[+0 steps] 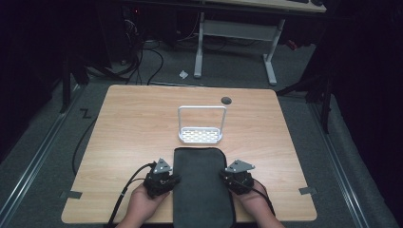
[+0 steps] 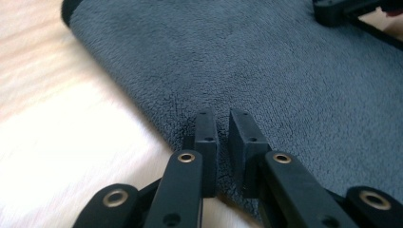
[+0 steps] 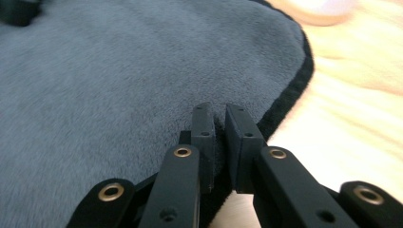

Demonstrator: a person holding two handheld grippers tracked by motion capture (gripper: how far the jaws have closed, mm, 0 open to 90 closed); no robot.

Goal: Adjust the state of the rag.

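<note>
I have pinched the dark grey fleecy cloth (image 1: 202, 187) at both long edges, and I judge this the grasping step of a fold or lift. My left gripper (image 1: 172, 181) is clamped on the cloth's left edge; in the left gripper view its jaws stand nearly together with a small pucker of pile (image 2: 222, 124) caught between the pads. My right gripper (image 1: 225, 177) is likewise closed on the cloth's right edge, where the darker hem (image 3: 285, 102) curls into the narrow gap (a thin bite on both sides, not a deep one).

The cloth lies flat on the pale wooden table (image 1: 128, 128), a long rounded rectangle reaching from the table's near edge up to just short of the white wire rack with a perforated base (image 1: 201, 124). Its nap looks soft and thick, smooth apart from the puckers at my jaws.

Next I would raise both edges together and evenly, keeping the grip firm so the plush fabric does not slip out, and steering clear of the rack beyond the cloth's far end.
</note>
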